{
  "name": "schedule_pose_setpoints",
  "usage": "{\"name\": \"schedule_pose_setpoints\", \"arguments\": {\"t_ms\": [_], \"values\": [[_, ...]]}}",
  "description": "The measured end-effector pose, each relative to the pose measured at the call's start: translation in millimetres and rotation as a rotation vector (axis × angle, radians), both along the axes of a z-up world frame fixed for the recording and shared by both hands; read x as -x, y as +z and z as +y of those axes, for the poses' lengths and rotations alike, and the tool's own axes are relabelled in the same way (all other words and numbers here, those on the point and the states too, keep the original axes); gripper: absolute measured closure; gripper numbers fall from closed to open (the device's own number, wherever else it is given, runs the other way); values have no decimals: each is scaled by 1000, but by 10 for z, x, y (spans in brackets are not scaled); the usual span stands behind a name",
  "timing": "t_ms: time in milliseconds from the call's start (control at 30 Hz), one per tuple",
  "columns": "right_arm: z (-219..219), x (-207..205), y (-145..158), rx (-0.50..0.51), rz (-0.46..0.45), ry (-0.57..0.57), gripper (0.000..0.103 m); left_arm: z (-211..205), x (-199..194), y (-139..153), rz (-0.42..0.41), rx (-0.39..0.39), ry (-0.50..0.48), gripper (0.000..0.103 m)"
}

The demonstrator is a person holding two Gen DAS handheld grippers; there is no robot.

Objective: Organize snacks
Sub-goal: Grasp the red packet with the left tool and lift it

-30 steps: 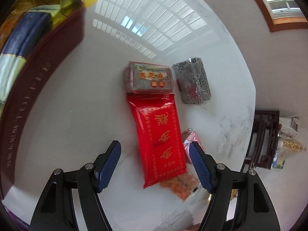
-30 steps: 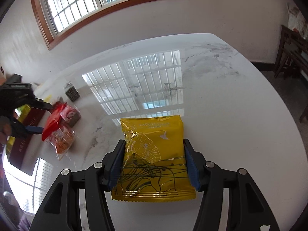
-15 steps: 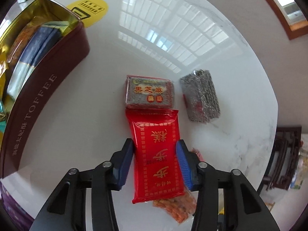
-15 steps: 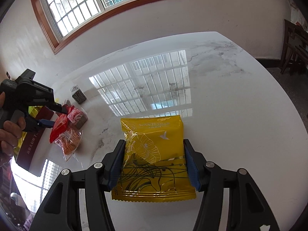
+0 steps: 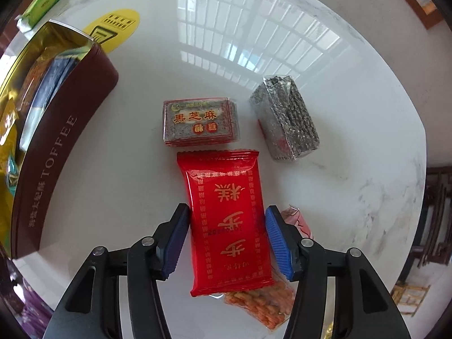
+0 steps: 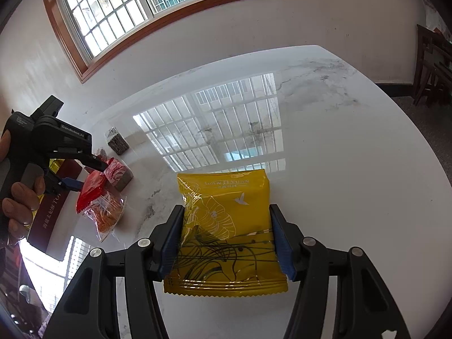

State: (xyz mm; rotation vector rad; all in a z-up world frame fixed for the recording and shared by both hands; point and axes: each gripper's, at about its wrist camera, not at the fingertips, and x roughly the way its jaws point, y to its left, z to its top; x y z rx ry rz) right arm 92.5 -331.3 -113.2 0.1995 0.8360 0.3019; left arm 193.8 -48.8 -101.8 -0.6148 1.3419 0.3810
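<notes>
From the left wrist, the left gripper (image 5: 226, 237) is seen straddling a red packet (image 5: 226, 220) lying on the marble table (image 5: 353, 183); its jaws are opening, and a slight gap shows beside the right pad. A sesame box (image 5: 200, 123), a seaweed pack (image 5: 285, 124) and a maroon toffee tin (image 5: 62, 152) are visible only in detail here.

From the right wrist, a yellow packet (image 6: 226, 231) is clamped between the pads of the right gripper (image 6: 226, 243), about half spread, over the table.

White marble table (image 5: 367, 113) bears snack packets (image 5: 200, 123), perhaps six.
</notes>
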Motion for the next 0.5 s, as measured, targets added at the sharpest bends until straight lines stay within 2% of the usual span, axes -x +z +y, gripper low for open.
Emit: {"name": "schedule_pose_setpoints", "arguments": {"t_ms": [100,200,333,433,500], "values": [[-7,-1,0,-8,0,-4,46,-12,-24,-12,19,-10,-20,48],[-22,-7,-1,-18,1,-7,46,-91,-37,-19,30,-54,-62,53],[-52,-14,-5,-33,2,-15,46,-128,-18,-24,39,-43,-132,56],[-55,-15,-6,-36,2,-18,46,-192,87,-16,2,-94,-227,56],[-50,-7,-5,-34,2,-20,46,-191,219,-15,-53,-118,-283,57]]}}
